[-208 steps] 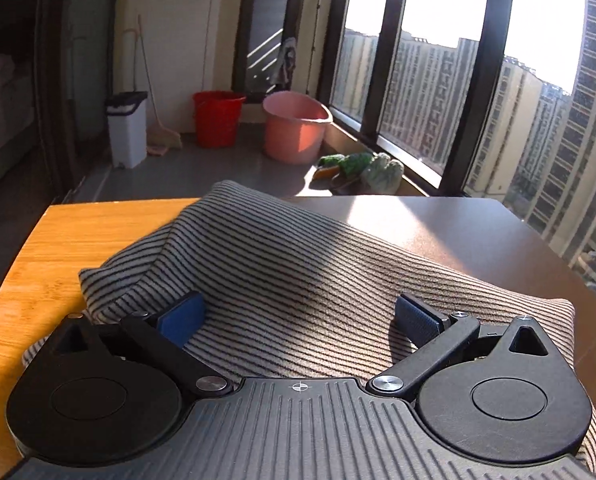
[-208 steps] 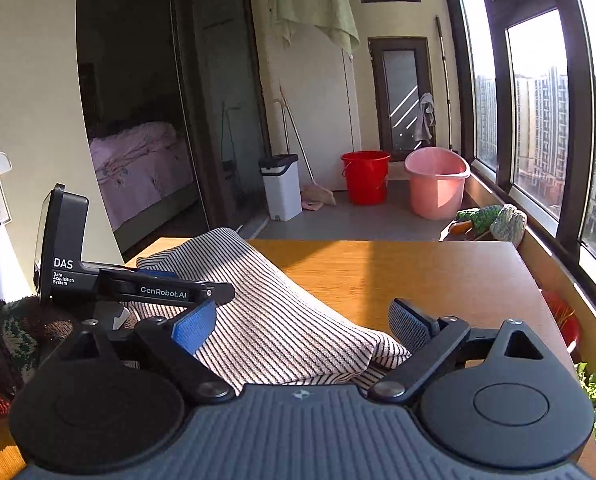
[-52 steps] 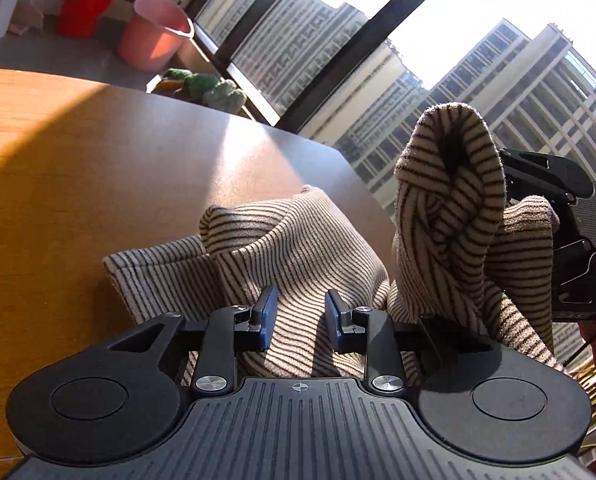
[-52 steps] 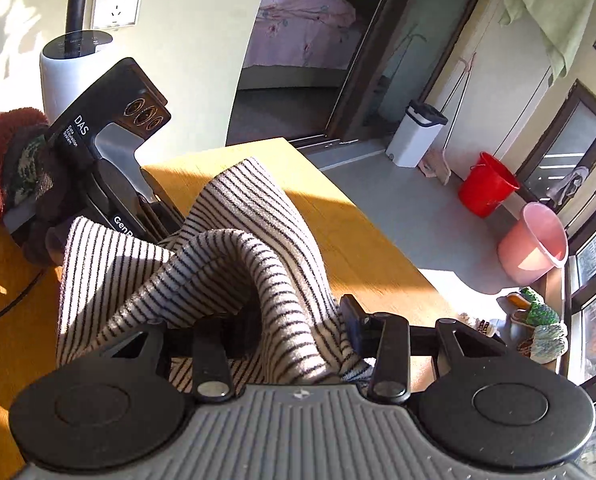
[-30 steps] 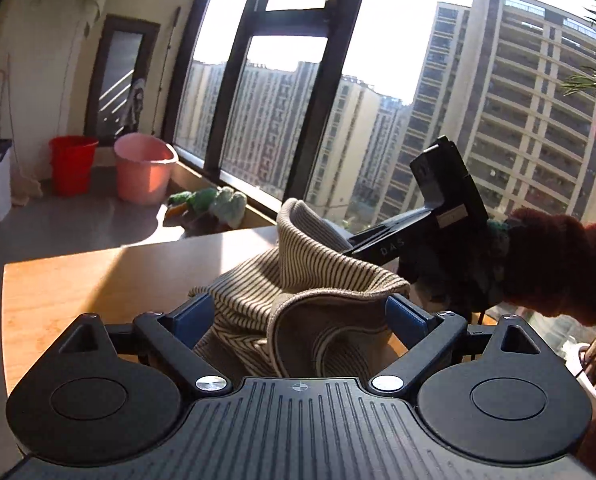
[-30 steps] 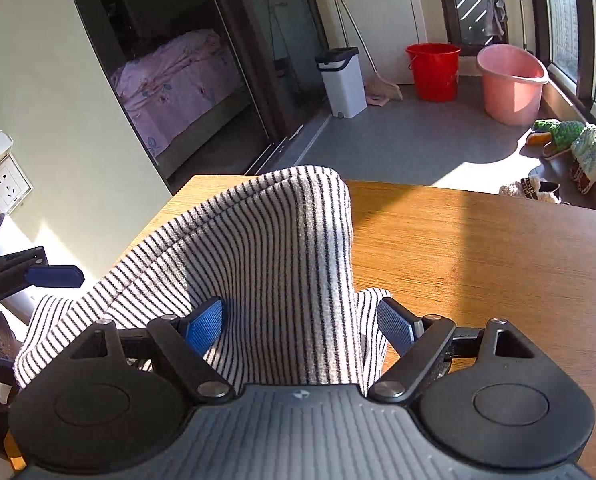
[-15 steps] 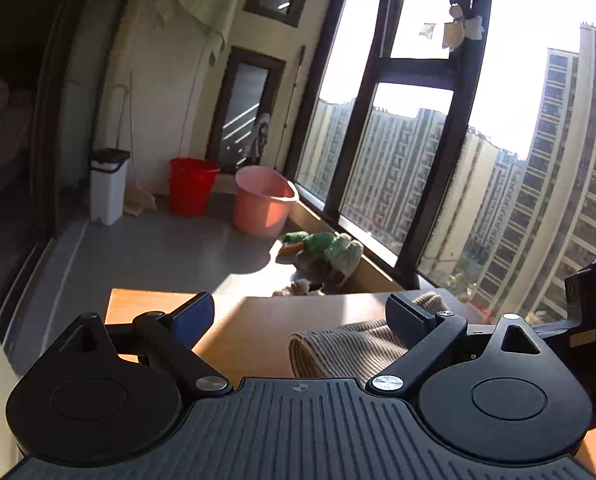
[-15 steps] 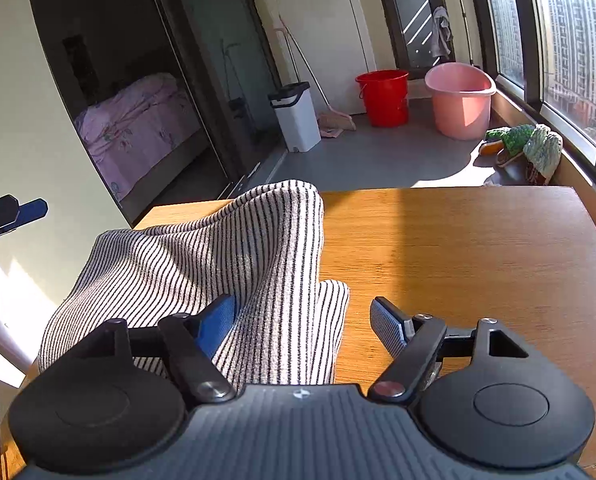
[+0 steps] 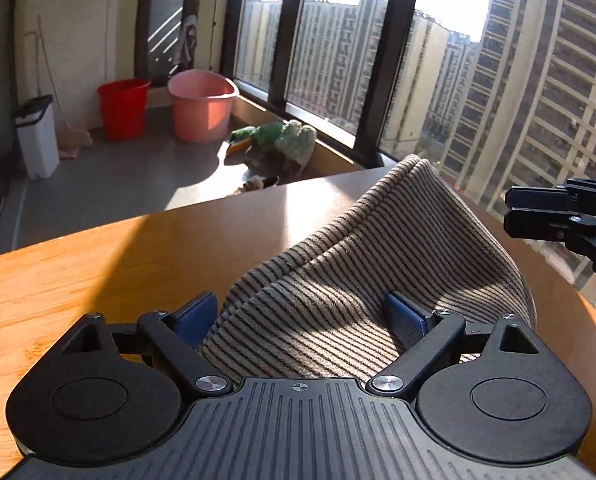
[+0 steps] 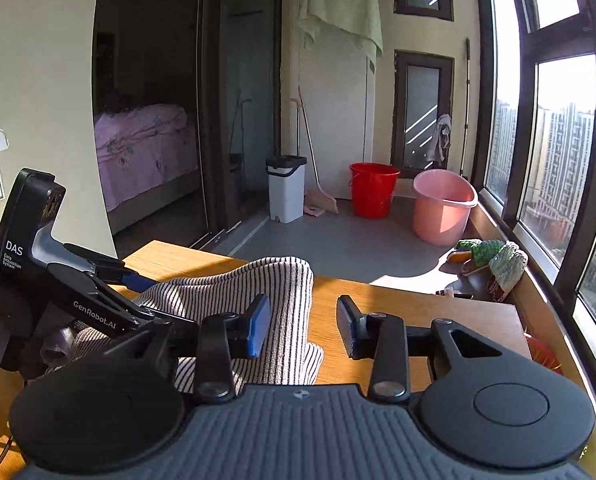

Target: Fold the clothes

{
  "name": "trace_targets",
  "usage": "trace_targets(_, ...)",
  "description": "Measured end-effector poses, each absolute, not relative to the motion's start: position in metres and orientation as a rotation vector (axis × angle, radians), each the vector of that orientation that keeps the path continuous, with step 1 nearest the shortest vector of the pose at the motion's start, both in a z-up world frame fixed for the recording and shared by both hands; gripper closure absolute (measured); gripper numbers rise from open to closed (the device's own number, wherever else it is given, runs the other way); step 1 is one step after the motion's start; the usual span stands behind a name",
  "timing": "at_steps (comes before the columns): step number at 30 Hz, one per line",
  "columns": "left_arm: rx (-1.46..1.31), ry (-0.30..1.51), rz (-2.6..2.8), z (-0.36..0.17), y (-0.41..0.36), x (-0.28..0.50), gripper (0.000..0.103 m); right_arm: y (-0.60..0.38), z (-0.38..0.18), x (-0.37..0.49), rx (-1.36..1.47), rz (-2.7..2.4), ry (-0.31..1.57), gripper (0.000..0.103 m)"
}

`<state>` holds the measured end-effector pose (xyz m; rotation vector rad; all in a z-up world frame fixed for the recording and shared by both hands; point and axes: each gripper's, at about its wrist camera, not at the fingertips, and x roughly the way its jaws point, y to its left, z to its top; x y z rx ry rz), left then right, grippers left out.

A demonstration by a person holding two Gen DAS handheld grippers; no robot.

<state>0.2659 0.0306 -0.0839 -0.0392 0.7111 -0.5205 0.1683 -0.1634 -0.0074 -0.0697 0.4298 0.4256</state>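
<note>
**A:** Sweater [image 9: 378,264] is sitting bunched on the table [image 9: 97,260], striped knit, humped up instead of flat. Looks like we're between folds to me. Left gripper [image 9: 304,318] has its jaws spread wide with cloth lying between them, nothing pinched. Right gripper [image 10: 302,326] is also released, jaws apart, one pad [image 10: 259,326] over the stripes and the other over bare wood.

**B:** So nobody's holding anything. What's next then?

**A:** My guess: pick an edge or corner each, clamp down, then pull the hump flat before folding over. Grabbing the thick middle would just drag the whole wad.

**B:** Which way does it run?

**A:** In the left view the ridge goes from near the gripper up toward the window side, peak at the far end. From the right view it stretches leftward toward the other gripper. Long axis is roughly along that ridge, but it's too crumpled to tell collar from hem.
</note>
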Motion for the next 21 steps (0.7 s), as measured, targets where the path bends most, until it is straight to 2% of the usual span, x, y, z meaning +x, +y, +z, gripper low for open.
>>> trace_targets(3,-0.042,0.707,-0.516,-0.084,0.036,0.261,0.008,-0.149,0.000,0.194,0.017,0.492,0.454,0.066)
trace_targets(5,-0.023,0.702,-0.511,-0.081,0.036,0.257,0.008,-0.136,-0.016,0.226,0.071,0.493,0.532,0.065)
trace_targets(9,0.001,0.698,-0.486,-0.079,0.041,0.251,0.008,-0.130,-0.079,0.272,0.188,0.414,0.703,0.065)
trace_targets(12,-0.047,0.720,-0.475,-0.081,0.049,0.252,0.005,-0.135,-0.078,0.272,0.214,0.416,0.706,0.065)
trace_targets(18,-0.079,0.732,-0.470,-0.084,0.055,0.248,0.001,-0.139,-0.052,0.227,0.080,0.427,0.628,0.061)
trace_targets(21,-0.065,0.723,-0.464,-0.081,0.056,0.245,0.001,-0.157,-0.044,0.203,0.119,0.432,0.626,0.049)
